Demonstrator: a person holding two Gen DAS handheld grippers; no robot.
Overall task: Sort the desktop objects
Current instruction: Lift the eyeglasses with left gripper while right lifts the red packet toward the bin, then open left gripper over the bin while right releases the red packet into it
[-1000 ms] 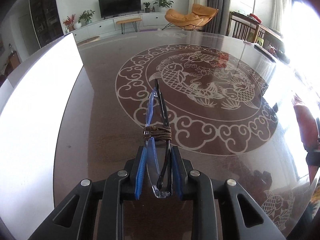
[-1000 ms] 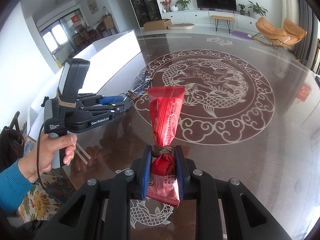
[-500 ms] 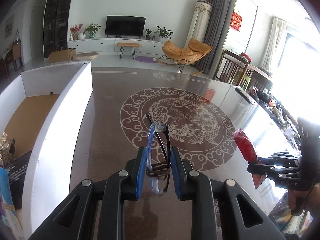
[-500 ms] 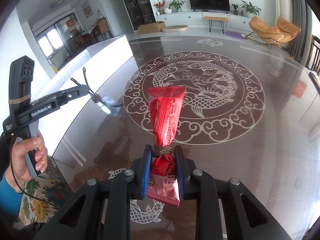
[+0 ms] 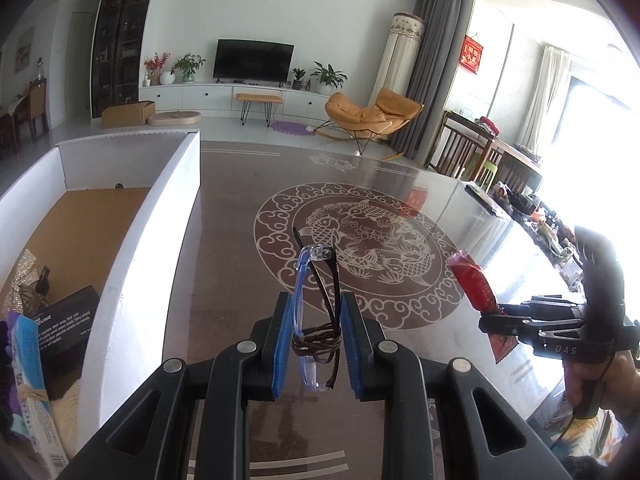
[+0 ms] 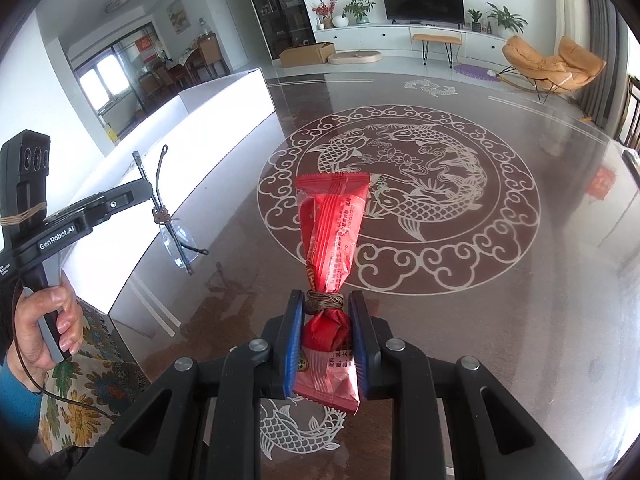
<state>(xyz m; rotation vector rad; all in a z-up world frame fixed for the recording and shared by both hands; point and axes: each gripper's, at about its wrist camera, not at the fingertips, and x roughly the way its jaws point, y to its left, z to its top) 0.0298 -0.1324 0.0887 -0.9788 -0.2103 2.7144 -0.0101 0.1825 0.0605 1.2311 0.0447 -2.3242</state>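
We hold our left claw (image 5: 316, 344) lifted above the tabletop (image 5: 240, 280), just right of the white box (image 5: 152, 248), its blue pads clamped on folded glasses (image 5: 318, 308) bound with a brown cord. The glasses stand on end between the pads, long axis running forward and upward, temple tips pointing away from us. Our right claw (image 6: 325, 340) hangs over the near edge of the tabletop, level and facing the fish pattern (image 6: 400, 204), closed on a red packet (image 6: 332, 232) at its cord-tied waist. The packet's long axis points straight ahead, its crimped end tilted up, its lower end tucked behind the pads.
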